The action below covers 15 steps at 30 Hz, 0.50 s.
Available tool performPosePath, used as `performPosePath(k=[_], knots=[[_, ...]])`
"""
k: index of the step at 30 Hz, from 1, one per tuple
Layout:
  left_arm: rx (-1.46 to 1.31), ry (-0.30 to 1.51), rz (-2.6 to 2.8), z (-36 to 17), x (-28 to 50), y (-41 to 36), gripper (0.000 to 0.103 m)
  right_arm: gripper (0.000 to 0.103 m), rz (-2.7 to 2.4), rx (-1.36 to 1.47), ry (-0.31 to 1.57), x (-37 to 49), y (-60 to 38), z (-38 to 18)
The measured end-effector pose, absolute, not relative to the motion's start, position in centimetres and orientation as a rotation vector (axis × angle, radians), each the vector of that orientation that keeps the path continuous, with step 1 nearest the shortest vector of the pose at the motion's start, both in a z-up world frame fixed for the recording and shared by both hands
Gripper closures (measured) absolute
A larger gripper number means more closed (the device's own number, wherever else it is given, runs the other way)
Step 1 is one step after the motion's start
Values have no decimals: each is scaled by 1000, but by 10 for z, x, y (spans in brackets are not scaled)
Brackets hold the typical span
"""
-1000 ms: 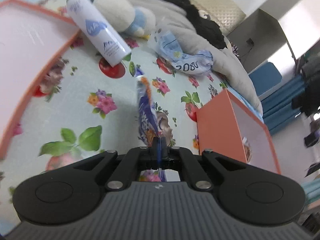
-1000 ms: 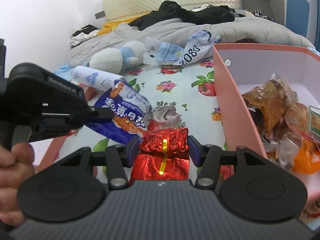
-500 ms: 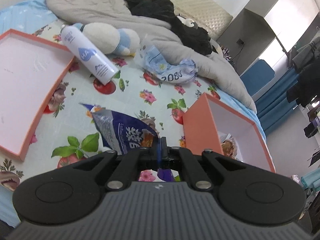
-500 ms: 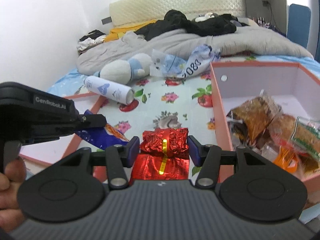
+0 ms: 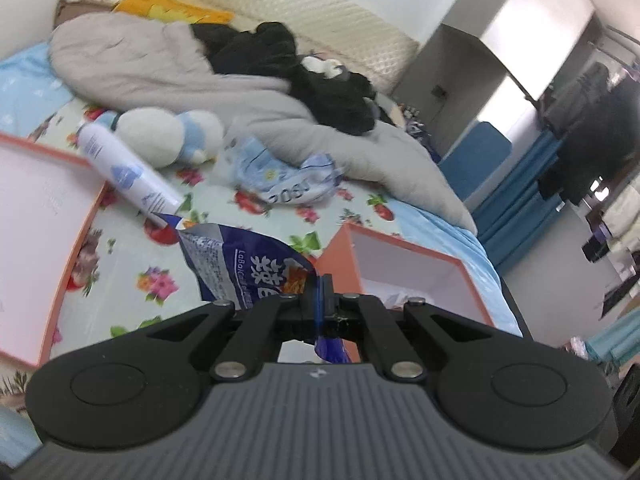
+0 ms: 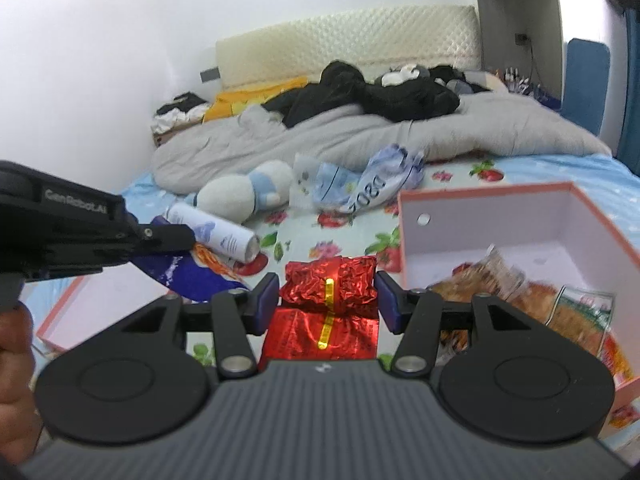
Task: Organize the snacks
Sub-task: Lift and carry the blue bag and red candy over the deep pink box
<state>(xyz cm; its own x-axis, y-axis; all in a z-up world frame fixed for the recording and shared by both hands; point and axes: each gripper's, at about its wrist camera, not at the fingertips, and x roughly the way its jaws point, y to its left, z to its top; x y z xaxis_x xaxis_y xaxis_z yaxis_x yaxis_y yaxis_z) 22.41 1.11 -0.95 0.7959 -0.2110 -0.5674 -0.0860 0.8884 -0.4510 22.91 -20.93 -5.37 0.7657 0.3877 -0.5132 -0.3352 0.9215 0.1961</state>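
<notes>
The red foil snack pack (image 6: 329, 290) is clamped between the right gripper (image 6: 327, 300) pads; the blue snack bag (image 5: 248, 268) is pinched by its edge in the fully closed left gripper (image 5: 318, 306) — both aloft over the bedsheet. The orange box (image 6: 404, 240), already holding snacks, lies just right — each pack should be carried over its rim before release.

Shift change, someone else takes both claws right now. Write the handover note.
Left claw: shut on the edge of the blue snack bag, held above the bed.
Right claw: shut on the red foil packet, also held up.
Pink box, to the right: already holds several snack packets.
The box lid lies empty on the left.
Left to do: put both held snacks in the box.
</notes>
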Motion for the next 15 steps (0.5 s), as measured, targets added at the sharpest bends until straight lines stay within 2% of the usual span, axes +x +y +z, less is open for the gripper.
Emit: performPosePath(k=[15], knots=[[-396,566,-255,65,224,-54,103,48,338,119,449,219,-259,2]])
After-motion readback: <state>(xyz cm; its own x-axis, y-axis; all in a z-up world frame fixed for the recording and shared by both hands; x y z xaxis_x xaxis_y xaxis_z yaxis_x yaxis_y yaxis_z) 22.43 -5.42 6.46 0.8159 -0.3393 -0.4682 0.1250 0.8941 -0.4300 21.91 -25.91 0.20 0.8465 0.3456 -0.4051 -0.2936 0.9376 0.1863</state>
